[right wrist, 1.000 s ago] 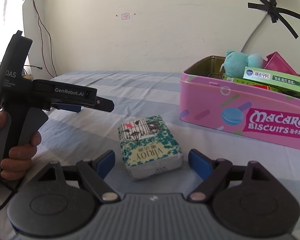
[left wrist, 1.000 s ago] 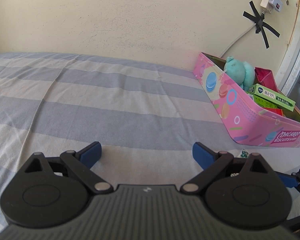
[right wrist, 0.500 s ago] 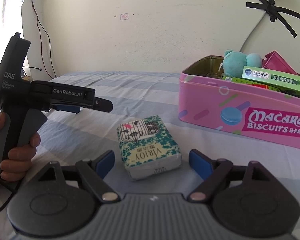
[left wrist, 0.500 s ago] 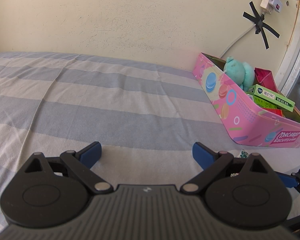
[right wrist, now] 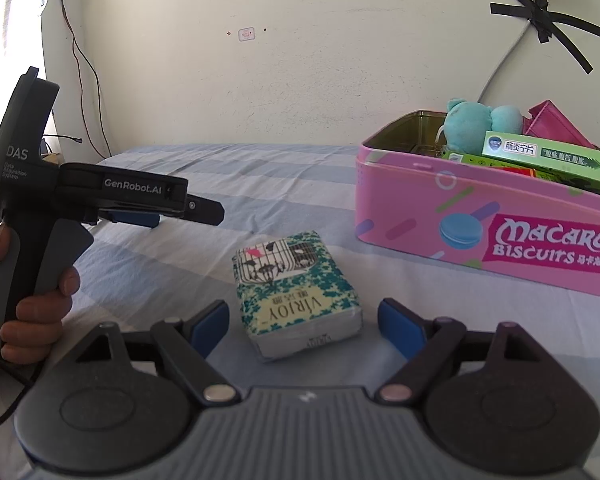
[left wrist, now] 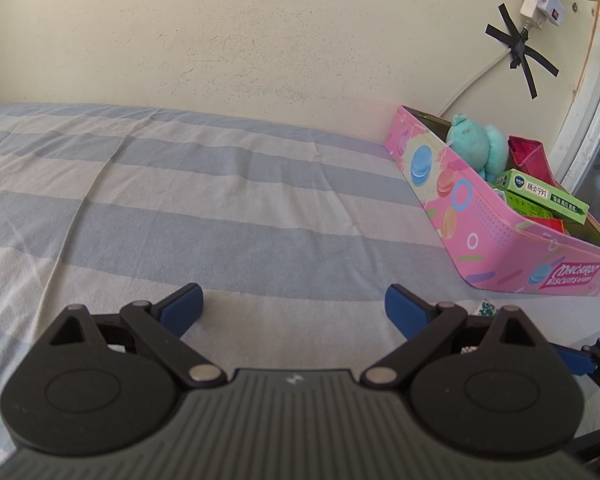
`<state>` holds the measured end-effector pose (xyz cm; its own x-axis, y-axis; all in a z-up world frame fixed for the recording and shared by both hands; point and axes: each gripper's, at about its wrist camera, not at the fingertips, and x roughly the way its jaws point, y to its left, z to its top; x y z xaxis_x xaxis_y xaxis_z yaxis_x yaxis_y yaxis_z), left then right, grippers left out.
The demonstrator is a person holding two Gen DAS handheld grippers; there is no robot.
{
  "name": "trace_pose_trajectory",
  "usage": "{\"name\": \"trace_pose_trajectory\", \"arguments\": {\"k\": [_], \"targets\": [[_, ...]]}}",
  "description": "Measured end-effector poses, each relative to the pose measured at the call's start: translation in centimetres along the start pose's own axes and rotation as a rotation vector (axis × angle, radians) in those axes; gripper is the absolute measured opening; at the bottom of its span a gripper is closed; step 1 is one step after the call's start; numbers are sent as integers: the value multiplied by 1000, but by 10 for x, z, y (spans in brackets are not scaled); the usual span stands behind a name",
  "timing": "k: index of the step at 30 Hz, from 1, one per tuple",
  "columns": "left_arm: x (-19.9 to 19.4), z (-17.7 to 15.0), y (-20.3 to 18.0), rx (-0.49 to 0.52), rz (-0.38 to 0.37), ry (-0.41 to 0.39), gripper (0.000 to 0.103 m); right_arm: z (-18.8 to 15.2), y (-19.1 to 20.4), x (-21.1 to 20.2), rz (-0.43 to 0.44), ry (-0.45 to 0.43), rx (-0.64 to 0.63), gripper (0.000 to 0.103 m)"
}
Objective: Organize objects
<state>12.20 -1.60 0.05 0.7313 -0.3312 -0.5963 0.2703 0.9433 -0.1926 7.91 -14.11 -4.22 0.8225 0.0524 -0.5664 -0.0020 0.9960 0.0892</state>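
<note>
Hovering low over the striped bed sheet (right wrist: 284,168), the right claw (right wrist: 303,322) is standing with its blue fingers (right wrist: 210,326) spread wide apart, holding nothing. A tissue pack (right wrist: 294,296) printed with a birdcage pattern and the word VIRJOY is lying flat on the sheet just ahead of the claw, its near end sitting between the two fingertips without touching either one.

To the right of the pack and a little farther back, a pink Macaron Biscuits tin (right wrist: 480,216) is resting on the bed near the wall, well apart from the pack. Inside the tin, a teal plush toy (right wrist: 474,124) is leaning at the back, a green medicine box (right wrist: 544,158) is lying on top of other boxes, and a magenta pouch (right wrist: 556,122) is standing behind it.

The left claw (left wrist: 294,306) is also gaping open over bare sheet (left wrist: 220,208), gripping nothing. In the right wrist view, the person's left hand (right wrist: 32,308) is wrapping around the grey handle of the left device (right wrist: 100,196), which is pointing across the bed to the left of the pack. From the left wrist view, the tin (left wrist: 480,216) is sitting ahead and to the right, with the plush toy (left wrist: 476,146) and green box (left wrist: 540,196) showing over its rim. A taped cable (left wrist: 516,52) is running down the wall above the tin.
</note>
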Motion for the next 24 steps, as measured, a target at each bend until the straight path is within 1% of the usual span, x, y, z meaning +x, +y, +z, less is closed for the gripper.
{"name": "trace_pose_trajectory", "arguments": {"k": [7,11,14,16,19,24], "targets": [[1,0,-1,1,-7,-2,99,0,0,0,2,1,3,85],[1,-1,-4,7,-24,0,99,0,0,0,-3,2,2,86],[-4,-3,-6,25,-31,0,99,0,0,-1,-14,-2,6,88],[-10,-5,-7,34,-27,1,99,0,-1,-3,-19,-10,17,92],[-20,-12,-4,9,-68,15,99,-1,-5,-5,-13,-5,31,94],[-28,-17,-6,-24,-120,49,99,-2,-8,-6,8,15,34,96]]}}
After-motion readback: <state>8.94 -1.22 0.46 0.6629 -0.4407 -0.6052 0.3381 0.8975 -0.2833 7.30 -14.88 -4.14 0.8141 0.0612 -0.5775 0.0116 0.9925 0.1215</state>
